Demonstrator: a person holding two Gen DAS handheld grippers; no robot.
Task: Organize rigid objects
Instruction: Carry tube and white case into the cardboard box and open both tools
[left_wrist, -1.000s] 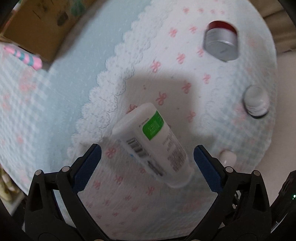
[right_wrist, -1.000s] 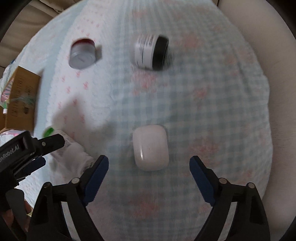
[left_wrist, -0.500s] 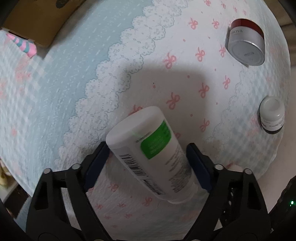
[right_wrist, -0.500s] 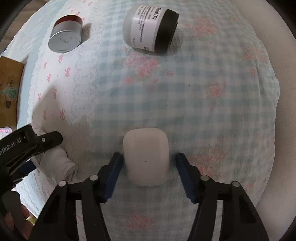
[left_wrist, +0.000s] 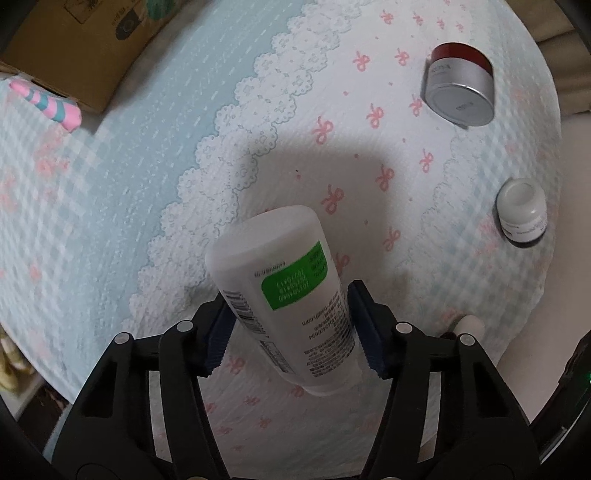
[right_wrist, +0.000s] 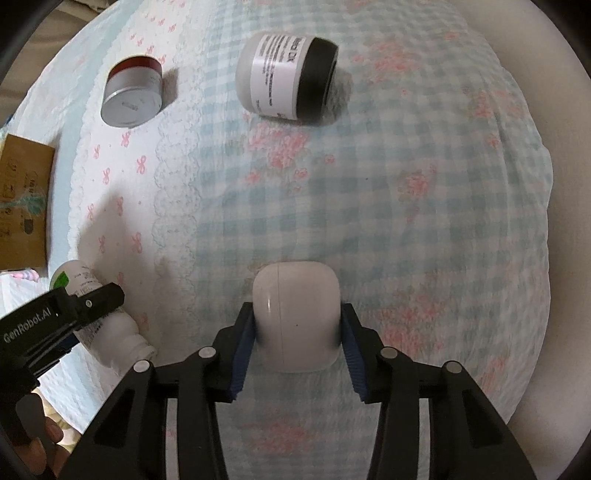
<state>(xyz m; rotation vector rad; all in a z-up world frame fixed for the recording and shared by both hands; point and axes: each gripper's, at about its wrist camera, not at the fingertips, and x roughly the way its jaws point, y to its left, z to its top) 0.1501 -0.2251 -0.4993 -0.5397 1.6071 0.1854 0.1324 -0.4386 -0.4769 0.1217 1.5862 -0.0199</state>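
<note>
My left gripper (left_wrist: 290, 326) is shut on a white tube with a green label (left_wrist: 284, 291), its blue pads against both sides; the tube is tilted, flat end away from me. In the right wrist view the tube (right_wrist: 96, 314) sits in the left gripper (right_wrist: 74, 314) at the lower left. My right gripper (right_wrist: 297, 343) is shut on a white rounded case (right_wrist: 297, 317) on the checked quilt. A silver jar with a red base (right_wrist: 133, 92) (left_wrist: 460, 88) and a white jar with a black lid (right_wrist: 288, 75) (left_wrist: 522, 212) lie on their sides farther away.
A cardboard box (left_wrist: 70, 48) stands at the quilt's far left, also seen in the right wrist view (right_wrist: 24, 203). A pink and blue striped object (left_wrist: 48, 105) lies beside it. The quilt's edge (right_wrist: 546, 206) drops to a cream surface on the right.
Both grippers closed from wide open: the left onto the tube, the right onto the white case. The tube now stands higher in the left view.
</note>
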